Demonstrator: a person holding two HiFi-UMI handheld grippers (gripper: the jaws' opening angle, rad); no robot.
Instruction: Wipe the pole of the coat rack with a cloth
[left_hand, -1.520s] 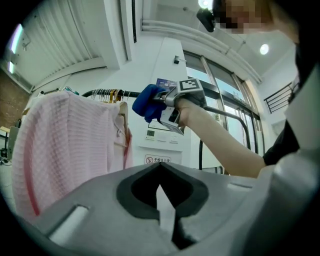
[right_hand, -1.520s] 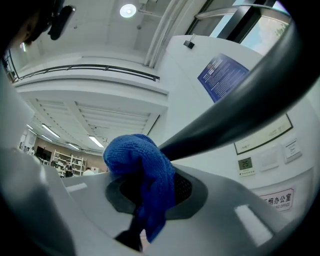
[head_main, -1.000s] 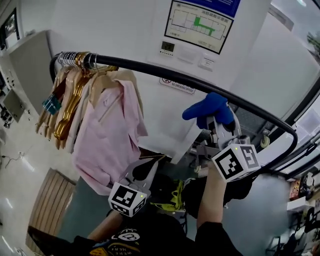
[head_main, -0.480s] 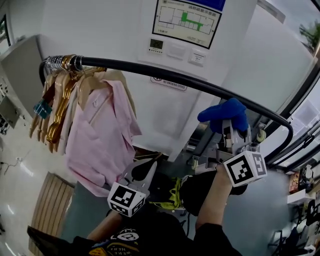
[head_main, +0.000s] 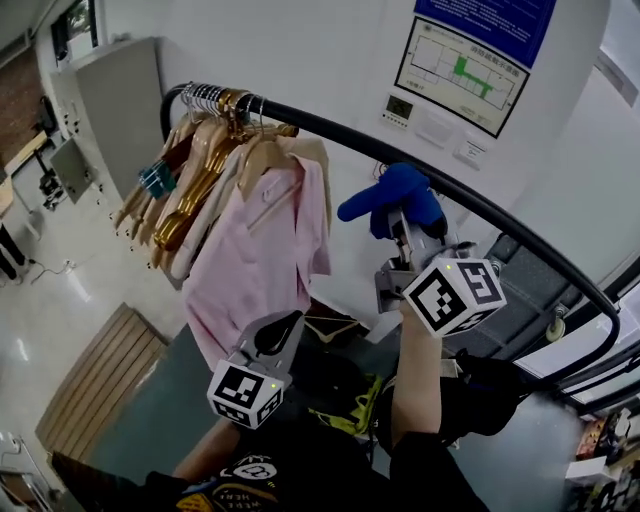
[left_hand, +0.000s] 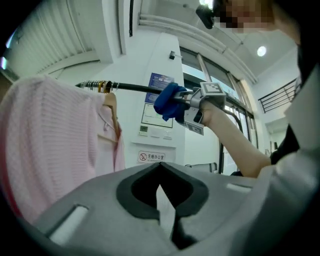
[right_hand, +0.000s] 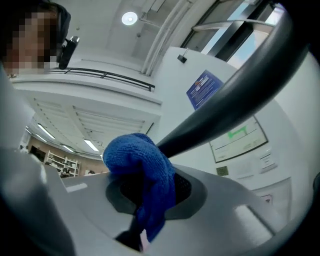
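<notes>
**Up at the rack's pole (head_main: 330, 128), my right gripper (head_main: 405, 222) pinches the cloth (head_main: 393, 193)**

High on the curved black pole, about midway along it, my right fingers are clamped on the blue cloth. It bunches out past their tips and sits against the pole, with my arm reaching up from below. Down by my chest, my left gripper (head_main: 283, 325) points upward with its fingers pressed together and nothing between them, well apart from the pole. Further left along the pole hangs a pink shirt (head_main: 255, 250). Just beyond it, a cluster of wooden hangers (head_main: 190, 190) is crowded at the pole's bend. Behind the pole, a framed chart (head_main: 462, 75) is fixed to the white wall.
</notes>
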